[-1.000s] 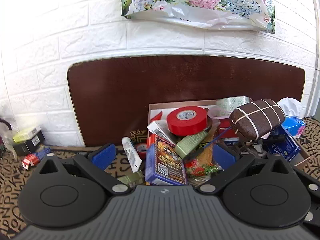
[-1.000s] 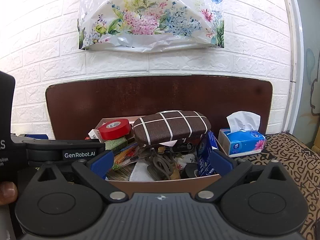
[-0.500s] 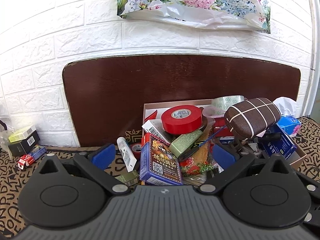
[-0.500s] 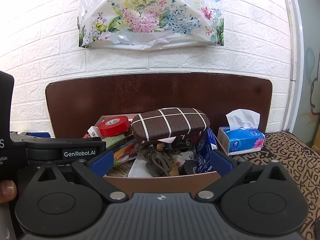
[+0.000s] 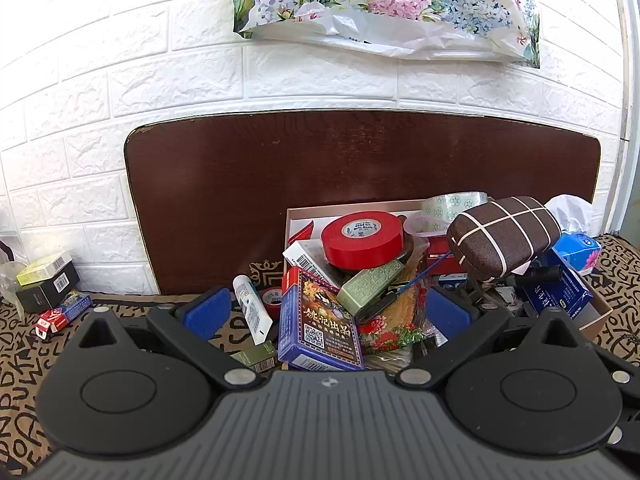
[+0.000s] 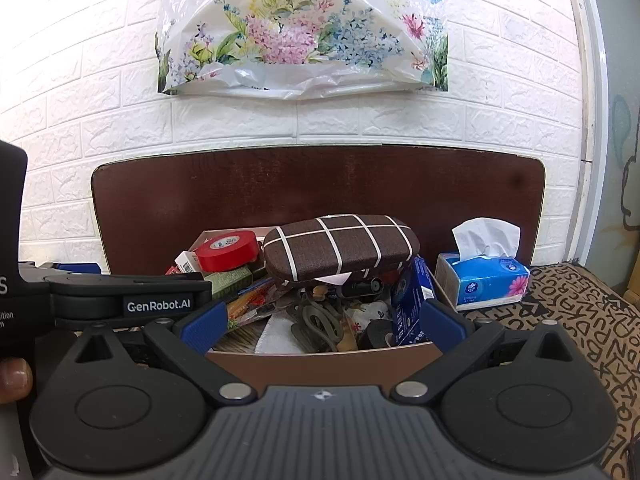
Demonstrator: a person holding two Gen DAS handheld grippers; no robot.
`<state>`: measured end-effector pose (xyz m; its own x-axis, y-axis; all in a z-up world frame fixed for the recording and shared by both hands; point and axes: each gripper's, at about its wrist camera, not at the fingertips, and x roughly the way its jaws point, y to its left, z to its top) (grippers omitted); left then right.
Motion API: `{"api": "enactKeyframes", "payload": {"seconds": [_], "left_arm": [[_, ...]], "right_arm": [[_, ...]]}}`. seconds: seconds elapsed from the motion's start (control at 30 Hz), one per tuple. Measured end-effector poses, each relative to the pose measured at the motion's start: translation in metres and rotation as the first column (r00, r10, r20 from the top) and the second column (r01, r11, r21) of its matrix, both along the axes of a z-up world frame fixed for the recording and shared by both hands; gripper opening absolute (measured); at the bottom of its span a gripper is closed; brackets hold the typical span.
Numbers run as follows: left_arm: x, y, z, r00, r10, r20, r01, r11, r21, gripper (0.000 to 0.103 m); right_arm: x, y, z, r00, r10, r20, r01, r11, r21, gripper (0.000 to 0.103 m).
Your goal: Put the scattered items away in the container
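The cardboard box (image 6: 320, 360) is heaped with items: a red tape roll (image 5: 362, 236), a brown checked case (image 5: 504, 236), a clear tape roll (image 5: 454, 204) and a green packet (image 5: 370, 286). My left gripper (image 5: 326, 314) is open, low in front of the box's left end. A blue card box (image 5: 318, 324) and a white tube (image 5: 252, 308) stand between its pads, untouched. I cannot tell if they are inside the box. My right gripper (image 6: 323, 322) is open at the box's front wall, holding nothing. From there I see the case (image 6: 340, 246), the red roll (image 6: 228, 250) and the left gripper (image 6: 120, 300).
A blue tissue pack (image 6: 484, 280) sits right of the box. Small boxes (image 5: 48, 280) and a red-and-blue pack (image 5: 62, 312) lie at the far left by the wall. A brown board (image 5: 360, 168) leans behind the box. A thumb (image 6: 14, 380) shows at the left edge.
Both views have shifted only slightly. The left gripper edged a little to the right early on, then held still. Nothing was taken hold of or let go.
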<state>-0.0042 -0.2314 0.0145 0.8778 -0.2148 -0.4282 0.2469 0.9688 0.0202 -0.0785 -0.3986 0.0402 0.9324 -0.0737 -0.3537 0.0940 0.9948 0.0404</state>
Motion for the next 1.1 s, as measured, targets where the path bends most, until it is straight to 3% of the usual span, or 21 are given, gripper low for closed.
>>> {"api": "enactKeyframes", "payload": {"seconds": [1.1], "left_arm": [[0.0032, -0.0046, -0.0032, 1.0, -0.01, -0.003, 0.01, 1.0, 0.0, 0.103]], "right_arm": [[0.0036, -0.0041, -0.0072, 1.0, -0.002, -0.017, 0.002, 1.0, 0.006, 0.103]]}}
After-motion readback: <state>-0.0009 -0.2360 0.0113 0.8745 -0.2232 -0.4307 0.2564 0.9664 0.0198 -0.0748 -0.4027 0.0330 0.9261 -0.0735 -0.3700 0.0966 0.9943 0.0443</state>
